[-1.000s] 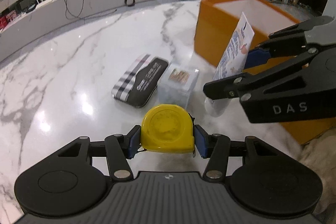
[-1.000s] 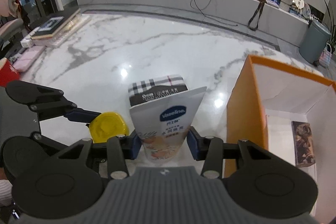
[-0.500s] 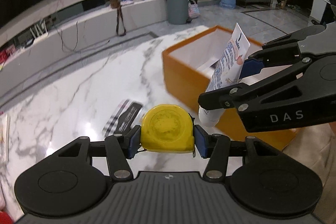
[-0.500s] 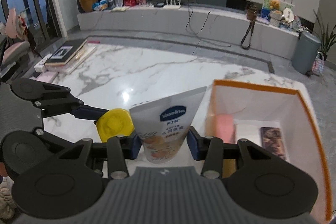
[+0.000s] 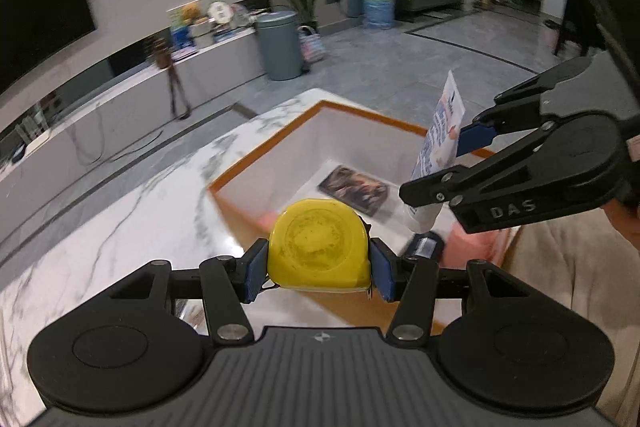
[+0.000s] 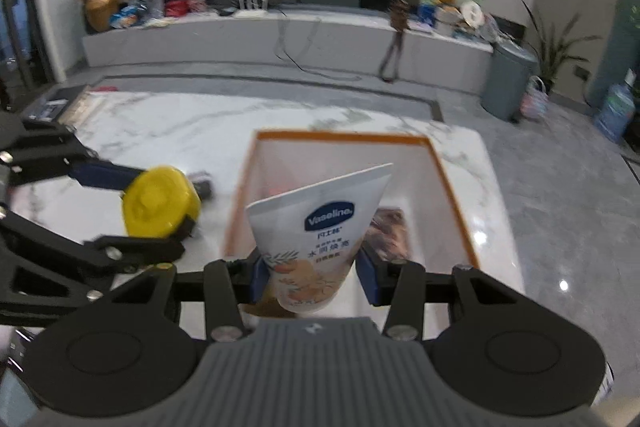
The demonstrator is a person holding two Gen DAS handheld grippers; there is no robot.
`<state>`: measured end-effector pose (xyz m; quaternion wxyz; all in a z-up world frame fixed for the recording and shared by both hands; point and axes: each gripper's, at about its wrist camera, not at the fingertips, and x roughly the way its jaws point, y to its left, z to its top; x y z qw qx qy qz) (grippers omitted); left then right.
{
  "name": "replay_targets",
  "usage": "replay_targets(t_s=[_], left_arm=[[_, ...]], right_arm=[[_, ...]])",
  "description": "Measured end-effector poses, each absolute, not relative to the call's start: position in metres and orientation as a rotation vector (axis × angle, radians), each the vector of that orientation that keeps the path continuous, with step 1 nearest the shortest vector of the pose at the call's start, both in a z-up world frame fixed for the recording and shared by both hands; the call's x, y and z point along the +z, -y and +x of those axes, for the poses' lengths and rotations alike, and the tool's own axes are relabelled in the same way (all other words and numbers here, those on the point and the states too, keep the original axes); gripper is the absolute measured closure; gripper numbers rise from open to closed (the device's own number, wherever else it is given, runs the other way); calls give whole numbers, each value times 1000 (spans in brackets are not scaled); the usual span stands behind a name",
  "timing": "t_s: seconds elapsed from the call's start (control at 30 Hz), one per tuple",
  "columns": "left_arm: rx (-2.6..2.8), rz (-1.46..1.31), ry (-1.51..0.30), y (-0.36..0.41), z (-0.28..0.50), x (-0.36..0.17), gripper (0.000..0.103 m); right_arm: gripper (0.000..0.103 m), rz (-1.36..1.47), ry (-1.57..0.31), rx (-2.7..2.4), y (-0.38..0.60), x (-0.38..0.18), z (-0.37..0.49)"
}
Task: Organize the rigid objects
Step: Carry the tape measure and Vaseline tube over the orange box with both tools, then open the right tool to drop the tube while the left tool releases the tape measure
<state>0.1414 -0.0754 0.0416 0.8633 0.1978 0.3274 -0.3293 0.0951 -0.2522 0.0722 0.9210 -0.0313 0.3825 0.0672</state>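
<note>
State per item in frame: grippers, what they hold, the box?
left gripper: shut on yellow tape measure, held near the box edge
right gripper: shut on Vaseline tube, upright, cap down, above the box
orange box: open top, partly filled
patterned flat pack: lying flat on the box floor

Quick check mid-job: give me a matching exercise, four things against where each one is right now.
Things:
1. yellow tape measure
2. Vaseline tube
3. patterned card
4. orange box

Places:
A. flat on the box floor
B. standing on the marble table
C. clamped in the left gripper
D. clamped in the right gripper

Pairs: 1-C, 2-D, 3-A, 4-B
</note>
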Motion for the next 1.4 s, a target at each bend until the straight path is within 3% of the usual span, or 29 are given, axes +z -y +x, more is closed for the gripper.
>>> replay_targets(t_s=[0.6,1.13,1.2,1.23,1.27,1.4], left_arm=[[-730,471,-761,128,187,-8,42],[-752,497,-832,148,205,-27,42],[-751,488,-844,149,207,-27,42],[-750,485,-850,149,208,-27,42],[-747,485,-852,149,208,-28,42],[-750,473,-864,150,209,-28,42]], right_arm=[[57,-113,-983,20,285,-7,161],[58,5,-1013,-1,305,-18,168],[64,23,-988,-10,307,-15,164],[79,30,-981,-15,309,-14,163],[87,41,-979,-15,310,-13,161],[95,29,-948,-9,311,-5,154]])
